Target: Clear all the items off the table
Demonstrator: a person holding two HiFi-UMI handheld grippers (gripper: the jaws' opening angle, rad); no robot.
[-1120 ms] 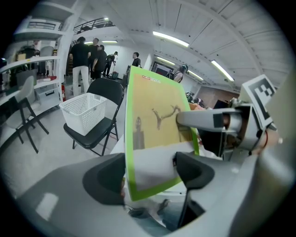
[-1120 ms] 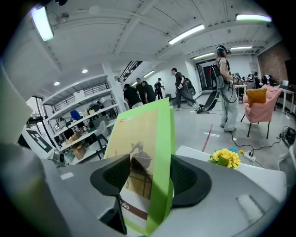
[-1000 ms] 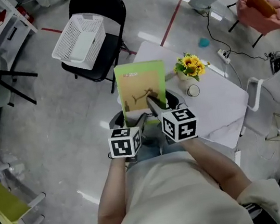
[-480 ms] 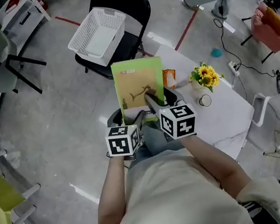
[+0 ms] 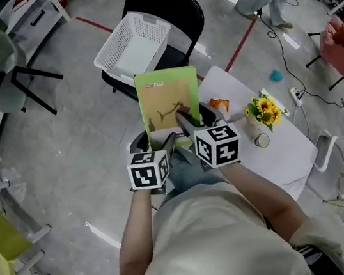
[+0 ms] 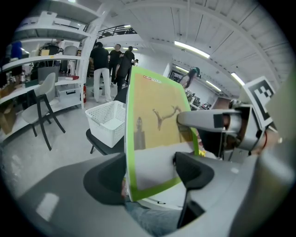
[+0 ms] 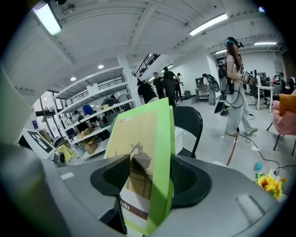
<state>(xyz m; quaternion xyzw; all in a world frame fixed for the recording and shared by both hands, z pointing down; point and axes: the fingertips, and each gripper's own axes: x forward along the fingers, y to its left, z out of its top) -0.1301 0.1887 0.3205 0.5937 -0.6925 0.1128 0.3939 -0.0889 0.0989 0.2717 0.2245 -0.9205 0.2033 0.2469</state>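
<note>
The left tool (image 5: pixel 159 145) and right tool (image 5: pixel 188 122) both pinch a green box (image 5: pixel 168 104), seemingly mid-carry; next it likely needs lowering into the far white basket (image 5: pixel 133 44).

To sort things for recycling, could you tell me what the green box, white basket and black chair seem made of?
The box looks like matt printed cardboard: flat panels, crisp folded edges. The basket looks like moulded white plastic: even lattice walls. The chair seems painted metal tubing with a dark padded back; its covering is unclear.
</note>
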